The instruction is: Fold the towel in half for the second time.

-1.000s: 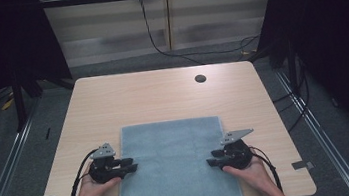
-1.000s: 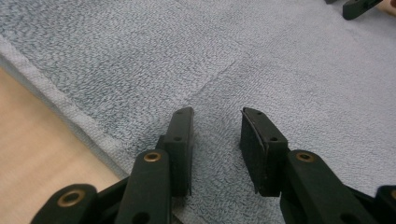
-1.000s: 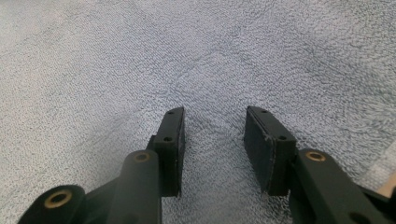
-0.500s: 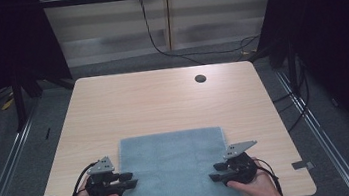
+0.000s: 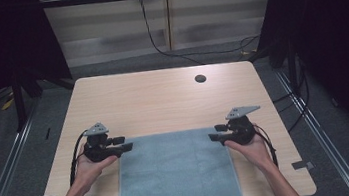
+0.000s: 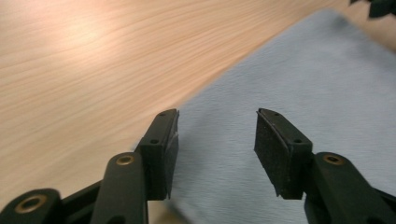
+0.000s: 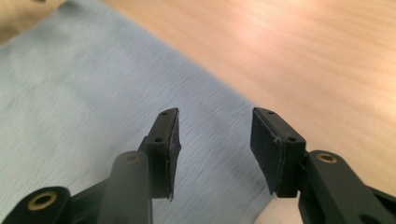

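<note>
We lose the near end of the blue-grey towel (image 5: 174,176) at the bottom edge of the high view, so we cannot tell how far it hangs over the table (image 5: 152,100). The same edge cuts off both forearms. In the left gripper view the towel's nearest part (image 6: 299,93) is blurred, and the other gripper (image 6: 378,5) is a dark scrap clipped by the top corner. In the right gripper view the towel's weave (image 7: 84,102) smears, and the bottom edge cuts off the gripper's body. We cannot make out what the small dark round spot (image 5: 200,78) on the table is.
</note>
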The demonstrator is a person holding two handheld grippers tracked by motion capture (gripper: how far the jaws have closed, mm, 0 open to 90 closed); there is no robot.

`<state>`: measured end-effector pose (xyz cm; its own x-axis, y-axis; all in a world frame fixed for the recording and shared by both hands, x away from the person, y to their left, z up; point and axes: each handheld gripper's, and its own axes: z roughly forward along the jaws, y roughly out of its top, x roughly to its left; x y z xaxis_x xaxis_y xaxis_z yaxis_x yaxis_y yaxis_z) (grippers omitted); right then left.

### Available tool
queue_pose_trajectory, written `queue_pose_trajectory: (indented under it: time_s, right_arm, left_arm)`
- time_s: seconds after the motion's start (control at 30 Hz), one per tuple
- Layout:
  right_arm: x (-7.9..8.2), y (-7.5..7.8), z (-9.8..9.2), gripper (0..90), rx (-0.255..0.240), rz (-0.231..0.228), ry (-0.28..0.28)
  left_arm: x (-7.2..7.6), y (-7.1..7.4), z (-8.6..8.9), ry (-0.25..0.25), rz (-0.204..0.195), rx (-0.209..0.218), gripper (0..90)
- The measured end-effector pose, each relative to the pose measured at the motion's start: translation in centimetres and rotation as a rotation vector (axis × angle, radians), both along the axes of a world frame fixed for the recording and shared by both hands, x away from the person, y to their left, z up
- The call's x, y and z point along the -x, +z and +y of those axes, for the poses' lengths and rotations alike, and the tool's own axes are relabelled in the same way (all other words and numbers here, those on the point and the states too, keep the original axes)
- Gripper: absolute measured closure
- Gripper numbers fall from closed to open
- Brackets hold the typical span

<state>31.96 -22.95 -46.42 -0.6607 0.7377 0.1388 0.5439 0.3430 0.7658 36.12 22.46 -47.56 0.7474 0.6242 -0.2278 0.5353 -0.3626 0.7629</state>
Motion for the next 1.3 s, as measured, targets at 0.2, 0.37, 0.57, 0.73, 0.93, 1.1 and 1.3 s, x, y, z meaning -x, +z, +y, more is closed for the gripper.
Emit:
queue_pose_trajectory:
  time_s: [0.2,0.37,0.57,0.73,0.93,1.1,1.3]
  right_arm:
    - [-2.6,-1.3,-0.6,49.4,-0.011,0.015,-0.034]
    - [-3.1,-2.8,-1.1,46.4,0.016,0.062,-0.048]
    - [-3.1,-3.6,-1.0,45.3,0.021,0.077,-0.034]
    - [-3.2,-3.9,-0.7,54.7,0.038,0.081,-0.032]
    - [-2.9,-3.9,-0.3,78.8,0.016,0.096,-0.010]
    - [-2.8,-2.8,-0.9,81.3,-0.054,0.072,-0.035]
    - [-3.4,-1.6,-1.2,81.4,-0.092,0.038,-0.052]
  left_arm:
    - [-0.5,-0.7,0.3,0.040,-0.029,-0.004,46.6]
    - [-1.1,-2.1,0.2,0.042,0.005,-0.044,41.7]
    - [-1.5,-3.0,0.4,0.039,0.038,-0.042,40.4]
    - [-1.4,-3.1,0.4,0.012,0.030,-0.039,51.7]
    - [-1.3,-3.0,0.5,-0.020,0.036,-0.011,78.6]
    - [-1.7,-2.2,1.0,-0.012,0.036,0.066,80.9]
    - [-2.7,-0.7,0.9,-0.007,0.007,0.108,81.4]
